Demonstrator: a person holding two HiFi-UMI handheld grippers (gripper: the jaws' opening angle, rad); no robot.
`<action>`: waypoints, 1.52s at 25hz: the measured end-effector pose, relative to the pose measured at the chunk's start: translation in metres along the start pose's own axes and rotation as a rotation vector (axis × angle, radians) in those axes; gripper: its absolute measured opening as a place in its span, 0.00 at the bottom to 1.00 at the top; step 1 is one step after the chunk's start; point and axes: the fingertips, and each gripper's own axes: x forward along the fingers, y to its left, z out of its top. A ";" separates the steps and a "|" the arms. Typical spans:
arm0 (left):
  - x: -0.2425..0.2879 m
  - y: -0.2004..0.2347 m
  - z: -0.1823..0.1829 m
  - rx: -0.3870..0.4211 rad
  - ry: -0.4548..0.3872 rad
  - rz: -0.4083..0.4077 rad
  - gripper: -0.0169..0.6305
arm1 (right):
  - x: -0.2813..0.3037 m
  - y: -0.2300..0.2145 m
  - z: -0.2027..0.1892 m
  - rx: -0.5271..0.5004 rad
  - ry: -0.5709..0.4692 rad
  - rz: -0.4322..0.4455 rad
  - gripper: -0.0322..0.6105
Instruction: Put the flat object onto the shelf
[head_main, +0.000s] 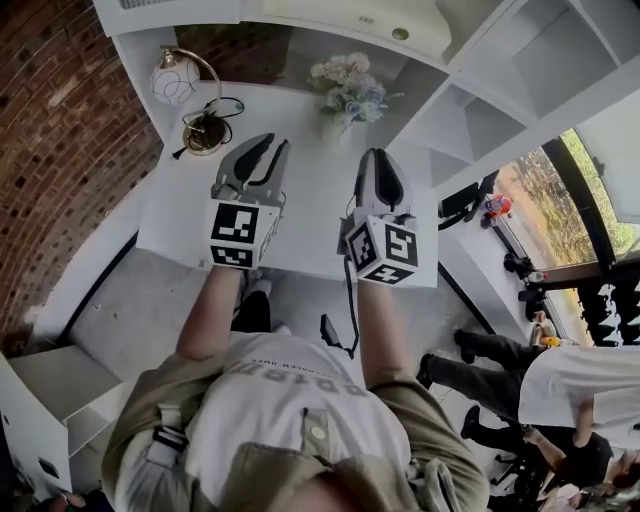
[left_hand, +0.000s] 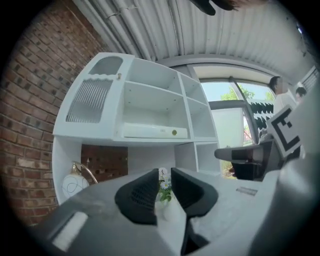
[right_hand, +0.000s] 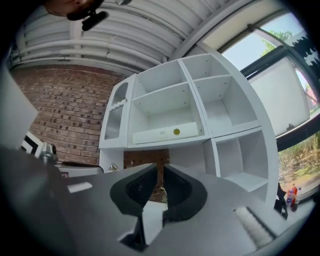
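Closest in, white shirt (head_main: 290, 400) and two forearms (head_main: 215, 310) stretched out over the white desk (head_main: 310, 240). Placing seemingly done already: flat object (left_hand: 155, 131) lying in the wide middle compartment of the shelf (left_hand: 150, 102), free of any grip. Best from here to draw back straight and level, steering clear of the lamp (head_main: 175, 77) at left and the flower vase (head_main: 345, 88) ahead, no sideways sweep. Left gripper (head_main: 268, 145) held about level, fingers nearly together with a slim gap, grasping nothing. Right gripper (head_main: 378, 157) level alongside it, fingers clenched to a slit, likewise empty.
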 end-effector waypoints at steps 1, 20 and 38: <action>-0.006 -0.002 -0.002 0.018 0.003 0.009 0.16 | -0.007 0.002 0.000 -0.018 -0.004 -0.006 0.10; -0.054 -0.027 0.019 0.118 -0.064 0.067 0.04 | -0.055 0.031 0.006 -0.086 -0.036 0.010 0.06; -0.058 -0.035 0.019 0.123 -0.067 0.048 0.04 | -0.064 0.041 0.009 -0.176 -0.042 0.035 0.05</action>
